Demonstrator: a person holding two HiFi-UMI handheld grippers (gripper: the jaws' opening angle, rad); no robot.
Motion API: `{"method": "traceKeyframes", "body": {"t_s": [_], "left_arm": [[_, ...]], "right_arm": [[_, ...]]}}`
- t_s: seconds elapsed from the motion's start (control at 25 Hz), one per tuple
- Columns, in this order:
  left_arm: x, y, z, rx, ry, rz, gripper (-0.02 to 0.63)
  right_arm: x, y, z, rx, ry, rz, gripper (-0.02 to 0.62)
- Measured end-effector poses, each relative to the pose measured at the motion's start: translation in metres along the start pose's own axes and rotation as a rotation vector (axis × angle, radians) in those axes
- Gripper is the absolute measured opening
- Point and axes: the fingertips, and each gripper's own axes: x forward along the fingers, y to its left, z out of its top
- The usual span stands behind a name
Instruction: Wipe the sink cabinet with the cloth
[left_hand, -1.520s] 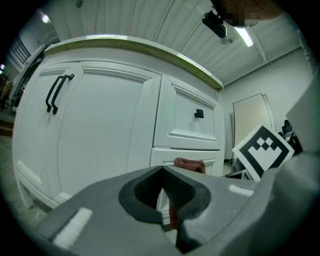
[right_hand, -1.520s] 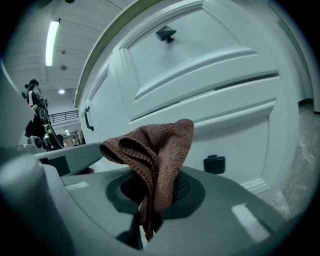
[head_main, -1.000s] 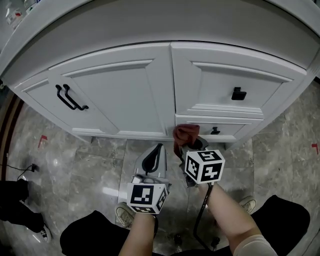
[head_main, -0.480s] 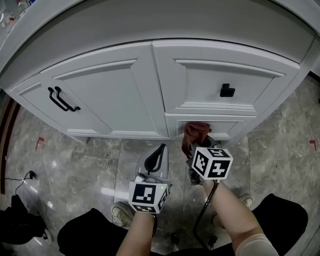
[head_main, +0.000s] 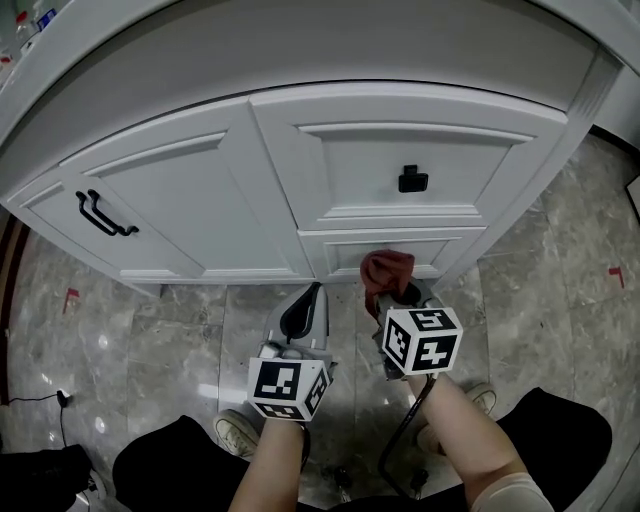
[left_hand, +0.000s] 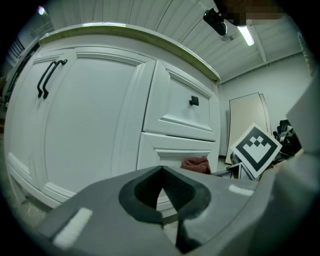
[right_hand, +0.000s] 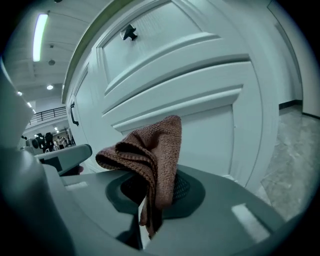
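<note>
The white sink cabinet (head_main: 230, 190) fills the upper half of the head view, with a door on the left and two drawers on the right. My right gripper (head_main: 392, 293) is shut on a reddish-brown cloth (head_main: 385, 272), which bunches up against the lower drawer front (head_main: 400, 249). In the right gripper view the cloth (right_hand: 150, 155) sticks up from between the closed jaws, right by the drawer panel (right_hand: 200, 130). My left gripper (head_main: 305, 305) is shut on nothing and hangs below the cabinet base. From the left gripper view the cloth (left_hand: 196, 164) shows small at the lower drawer.
A black double bar handle (head_main: 102, 214) sits on the left door and a black knob (head_main: 411, 180) on the upper drawer. Grey marble floor tiles (head_main: 150, 340) lie below. The person's shoes (head_main: 236, 430) and dark trousers are at the bottom.
The right gripper has carried the cloth rightward along the lower drawer front. The view has shifted right with it, so the cabinet sits further left. The left gripper stays shut beside it.
</note>
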Motion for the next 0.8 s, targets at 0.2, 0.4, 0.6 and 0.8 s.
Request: {"method": "traceKeyframes", "body": {"t_s": [0.2,0.4,0.6,0.8], "left_arm": [[0.007,-0.020,-0.001,0.011,0.006,-0.033,0.000],[0.011,-0.028,-0.006,0.018,0.021,-0.041,0.000],[0.015,-0.030,-0.010,0.016,0.036,-0.037,0.000],[0.023,-0.035,-0.013,0.008,0.038,-0.038,0.000]], "right_arm": [[-0.015,-0.024,0.005,-0.007,-0.016,-0.052,0.080],[-0.016,-0.049,0.014,0.008,-0.037,-0.089,0.080],[-0.010,-0.052,0.020,0.022,-0.043,-0.067,0.080],[-0.012,-0.059,0.020,0.014,-0.051,-0.063,0.080]]}}
